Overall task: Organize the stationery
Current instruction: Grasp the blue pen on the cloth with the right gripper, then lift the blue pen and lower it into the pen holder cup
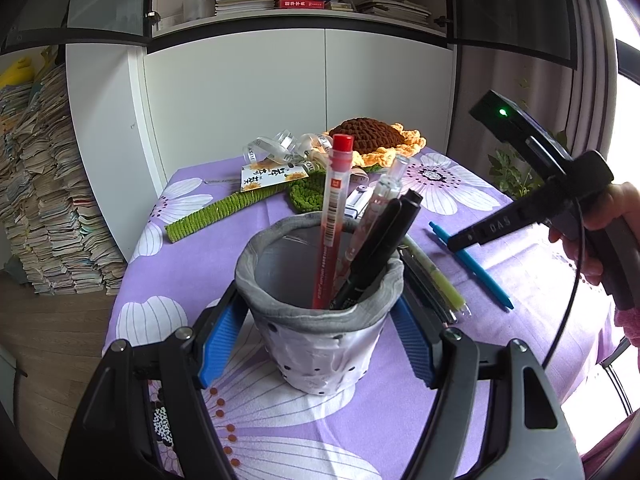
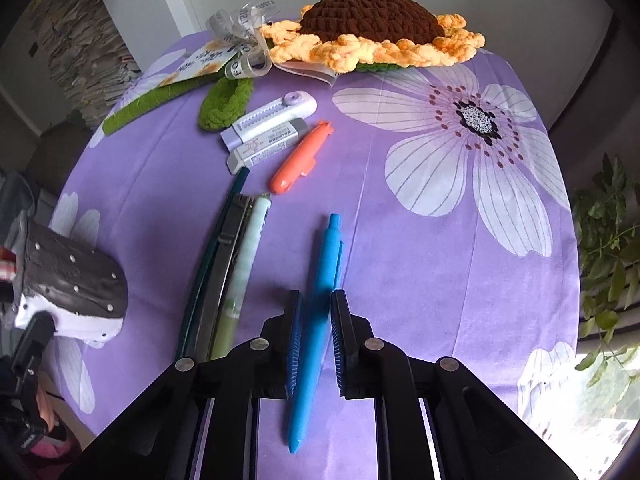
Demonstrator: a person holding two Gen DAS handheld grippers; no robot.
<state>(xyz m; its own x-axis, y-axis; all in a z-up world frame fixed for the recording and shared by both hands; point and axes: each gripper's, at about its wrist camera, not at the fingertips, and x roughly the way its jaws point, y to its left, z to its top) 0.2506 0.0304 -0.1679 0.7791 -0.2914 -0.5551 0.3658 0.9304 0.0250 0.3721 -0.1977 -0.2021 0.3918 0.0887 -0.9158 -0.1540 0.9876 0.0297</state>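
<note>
My left gripper (image 1: 318,312) is shut on a grey and white fabric pen holder (image 1: 320,320) standing on the purple cloth. In it stand a red pen (image 1: 332,216), a clear pen (image 1: 376,208) and a black marker (image 1: 380,248). My right gripper (image 2: 316,312) is low over the table, its jaws partly open on either side of a blue pen (image 2: 320,300) lying on the cloth, with small gaps showing. The blue pen (image 1: 472,266) and the right gripper (image 1: 456,245) also show in the left wrist view. The holder (image 2: 72,288) sits at the right wrist view's left edge.
Left of the blue pen lie a green pen (image 2: 244,264), a dark clip-like tool (image 2: 228,248) and a teal pencil (image 2: 212,248). Beyond are two erasers (image 2: 264,146), a correction tape (image 2: 276,114), an orange torpedo-shaped item (image 2: 302,156) and a crochet sunflower (image 2: 372,36). The table's edge (image 2: 576,280) curves at right.
</note>
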